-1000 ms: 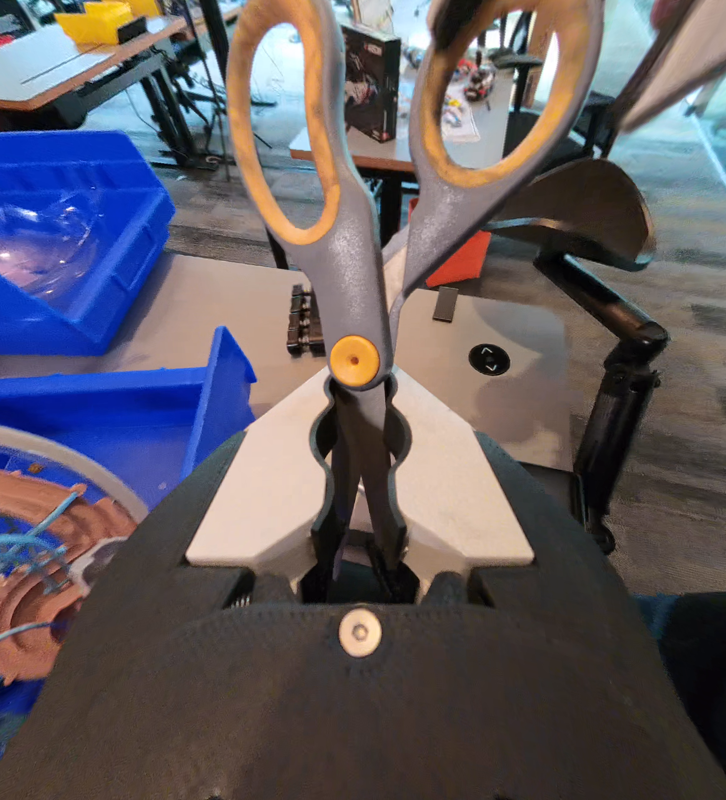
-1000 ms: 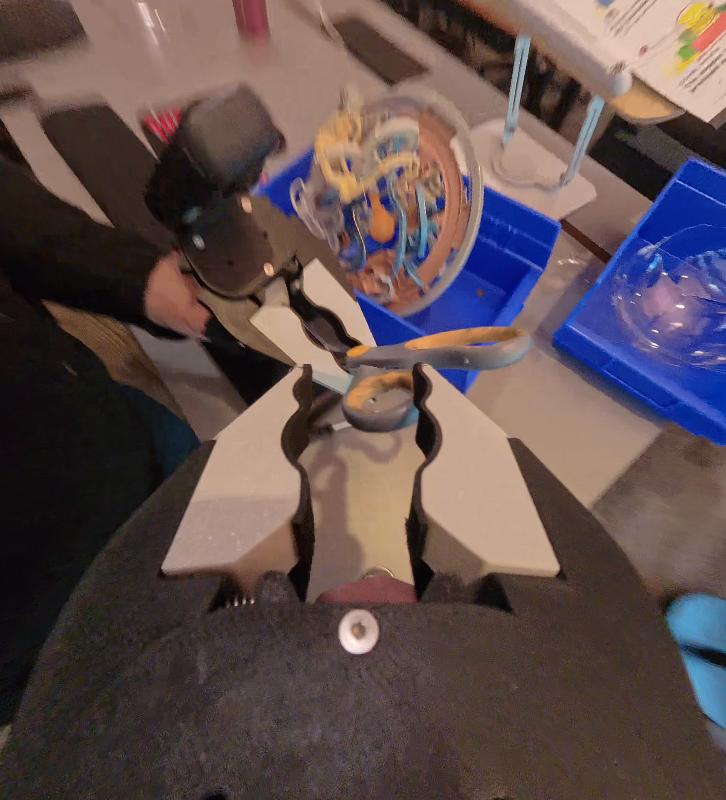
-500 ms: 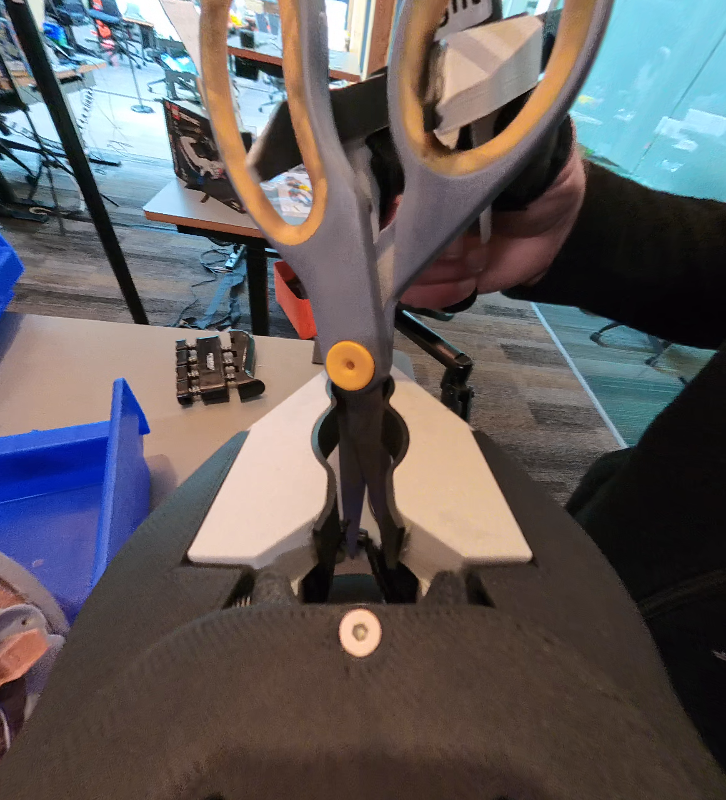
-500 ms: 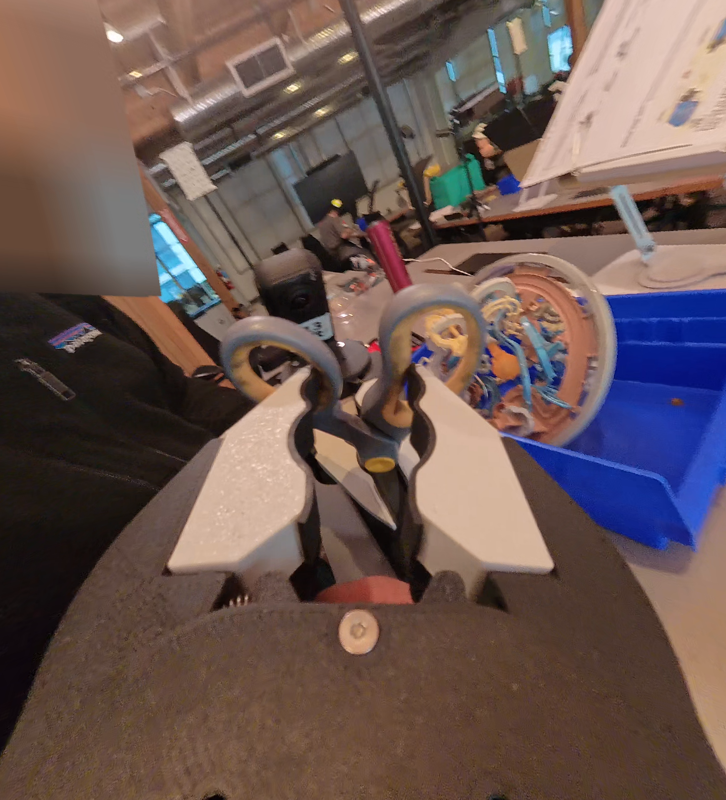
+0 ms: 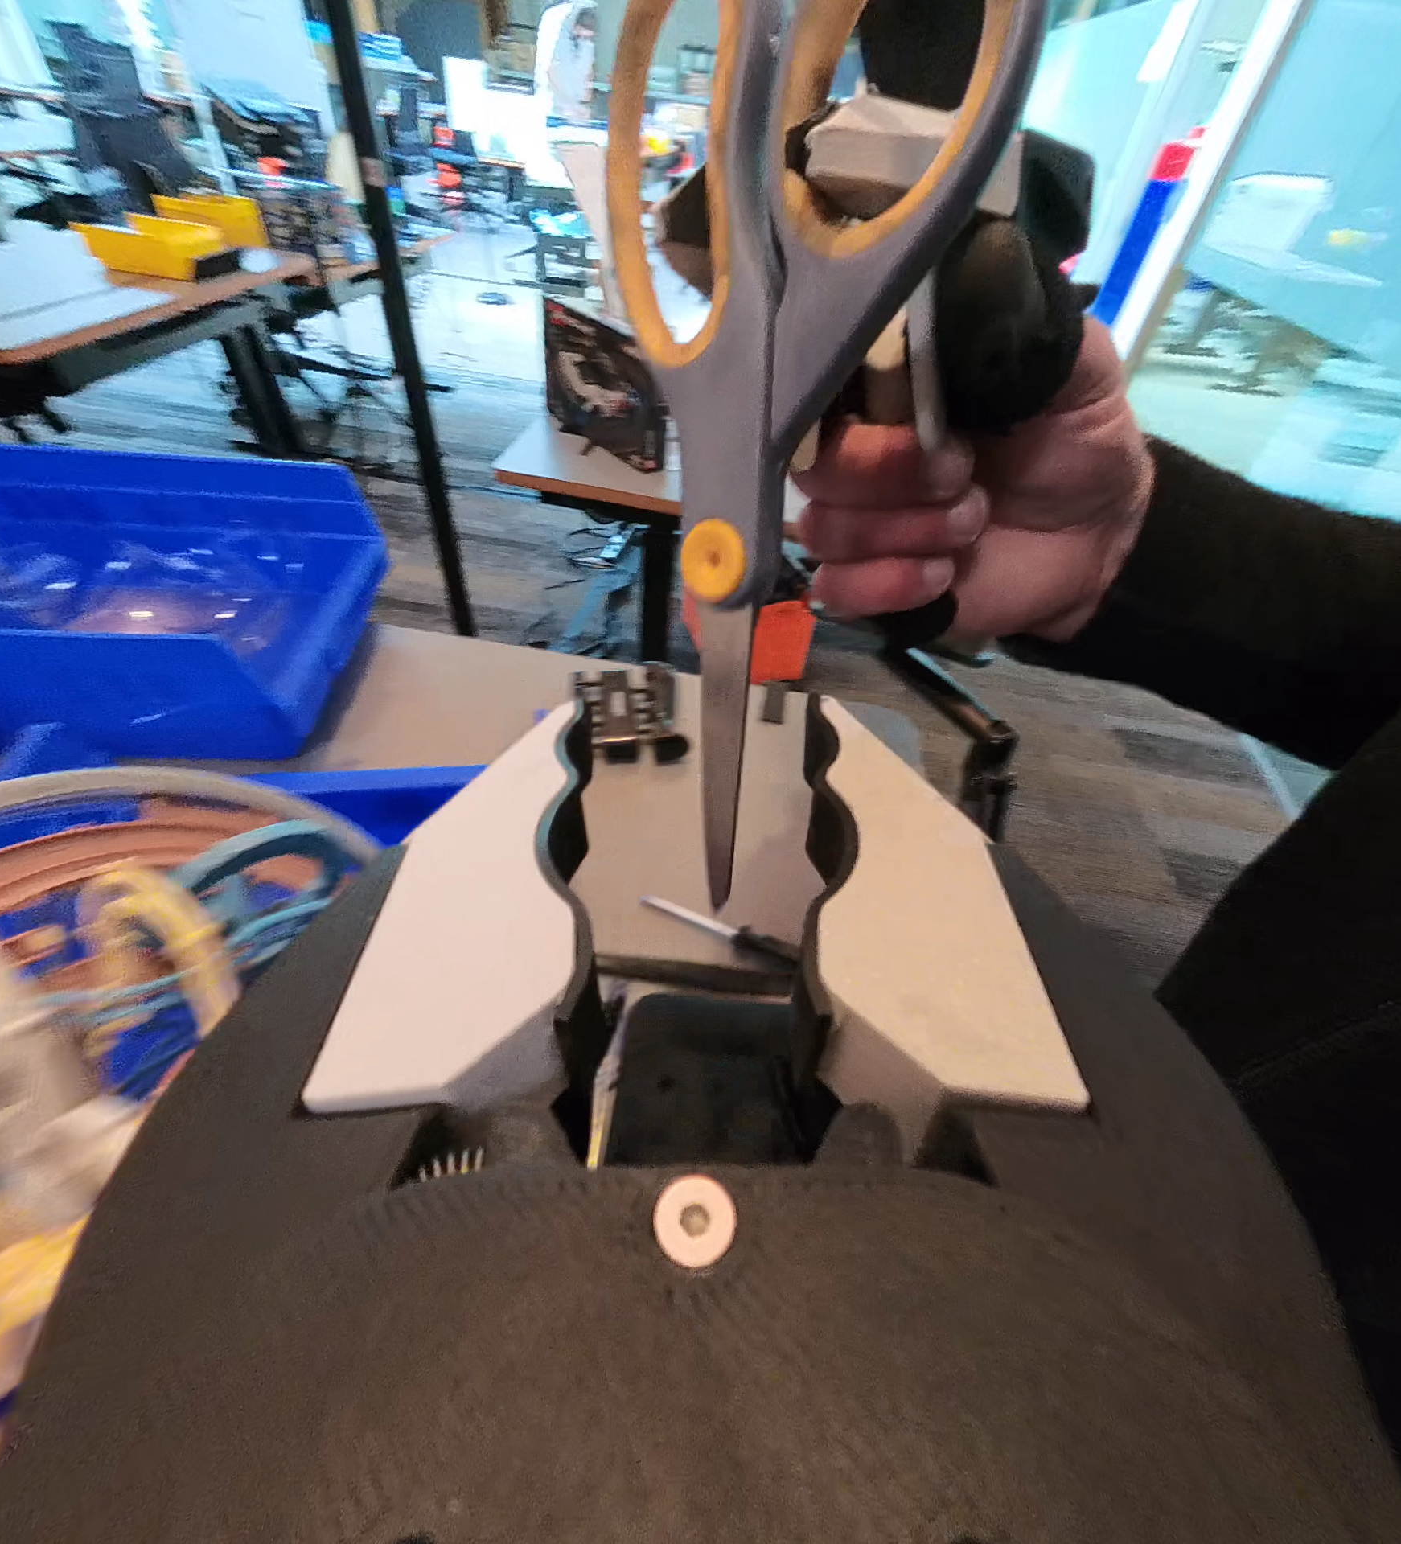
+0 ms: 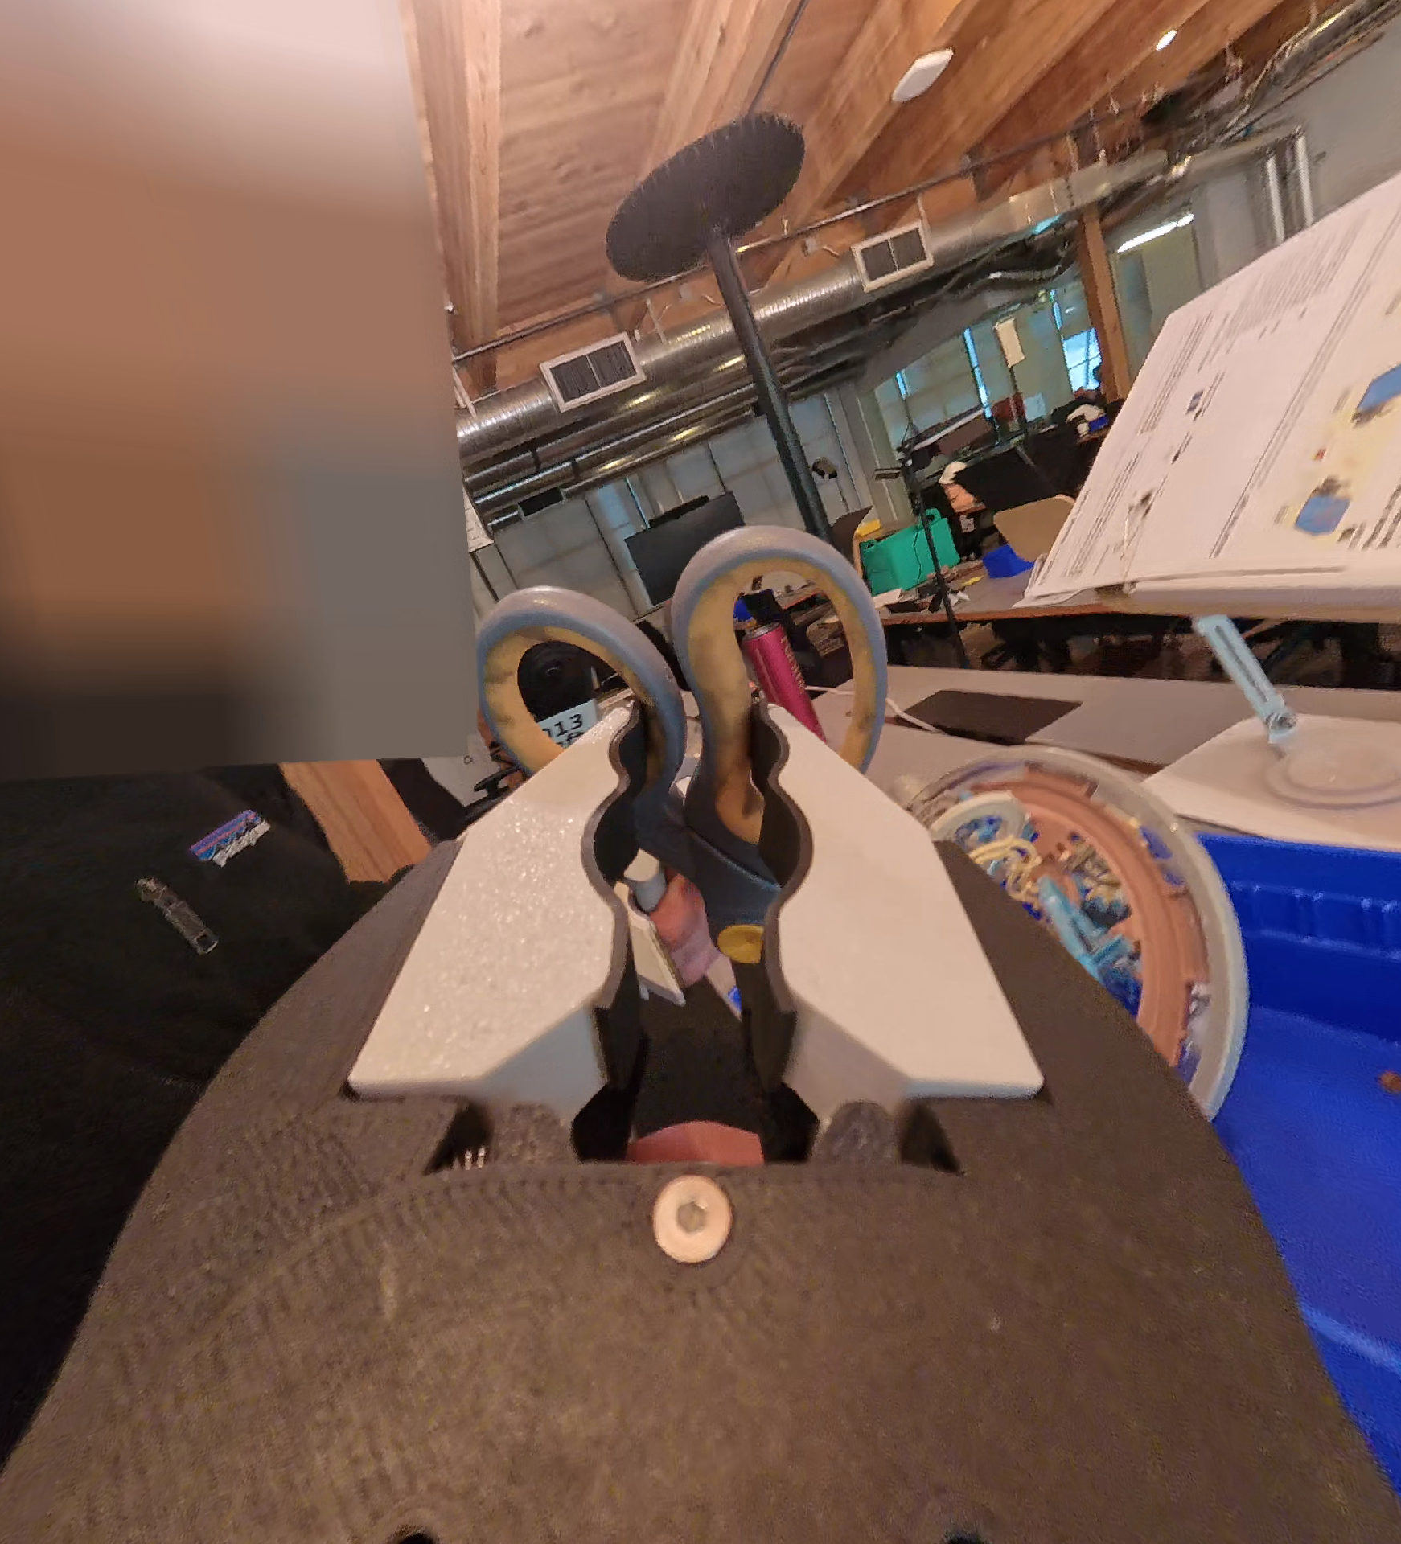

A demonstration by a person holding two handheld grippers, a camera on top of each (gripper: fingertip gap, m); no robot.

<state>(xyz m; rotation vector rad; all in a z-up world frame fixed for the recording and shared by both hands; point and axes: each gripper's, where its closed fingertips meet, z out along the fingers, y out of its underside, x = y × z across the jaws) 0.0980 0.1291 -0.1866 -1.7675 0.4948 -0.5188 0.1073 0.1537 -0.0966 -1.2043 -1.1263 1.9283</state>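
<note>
Two grippers are seen, each in a different state. The left gripper (image 5: 697,835) is spread wide, its grey fingers (image 5: 463,944) well apart and gripping nothing; the closed blades of the scissors (image 5: 751,468) hang point-down in the gap between them, touching neither finger as far as can be told. The scissors are carried by the right gripper (image 6: 693,802), whose fingers (image 6: 526,902) are clamped on the grey handles just above the yellow pivot, with the two loops standing up past the fingertips at twelve o'clock. In the left wrist view, the hand (image 5: 981,518) on that gripper is seen at two o'clock. A clear maze ball (image 6: 1098,911) (resting in a blue bin (image 6: 1349,1044)) lies at three o'clock of the right gripper.
</note>
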